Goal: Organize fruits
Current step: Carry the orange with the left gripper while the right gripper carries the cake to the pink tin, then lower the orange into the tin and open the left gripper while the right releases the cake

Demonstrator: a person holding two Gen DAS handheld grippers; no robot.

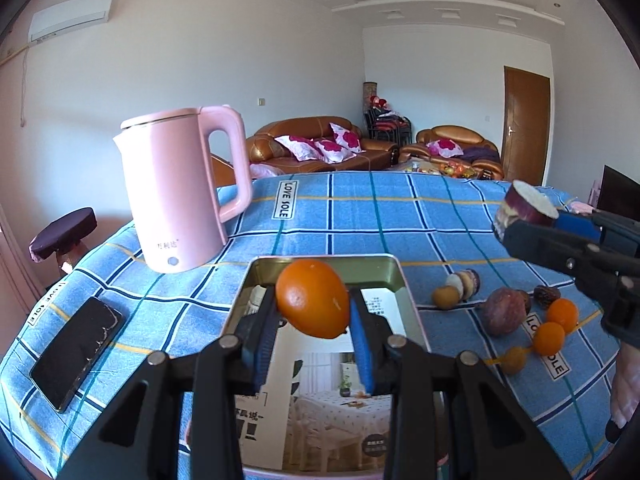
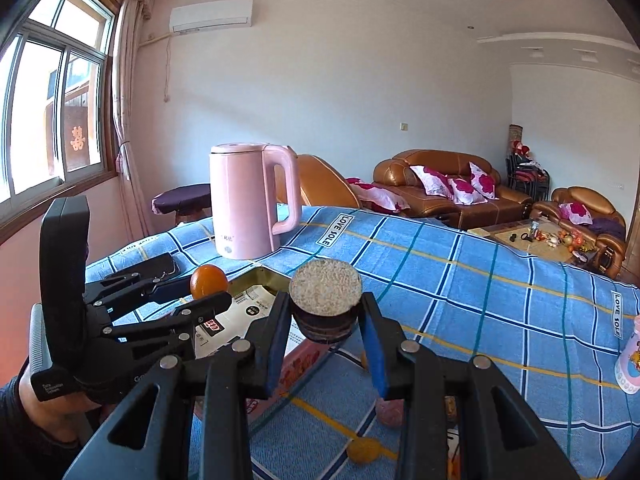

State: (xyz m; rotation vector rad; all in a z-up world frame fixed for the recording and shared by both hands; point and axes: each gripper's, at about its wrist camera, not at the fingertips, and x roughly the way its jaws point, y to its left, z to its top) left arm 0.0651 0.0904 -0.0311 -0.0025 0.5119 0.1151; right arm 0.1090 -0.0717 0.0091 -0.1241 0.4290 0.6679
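Fruits were in both grippers above the checked blue tabletop point(image 1: 360, 216).

A black phone point(image 1: 76, 352) lay at the left, a pink kettle point(image 1: 180, 188) behind the open tin point(image 1: 404, 280). The left gripper point(image 1: 313, 304) had its jaws pinching an orange point(image 1: 312, 300) over that tin. Loose fruits point(image 1: 504, 310) lay just right of the tin. The right gripper point(image 2: 325, 310) had its jaws clamped on a purple cut piece point(image 2: 326, 288). Only the right wrist view showed a pink bottle point(image 2: 631, 360) at the tabletop's right edge.
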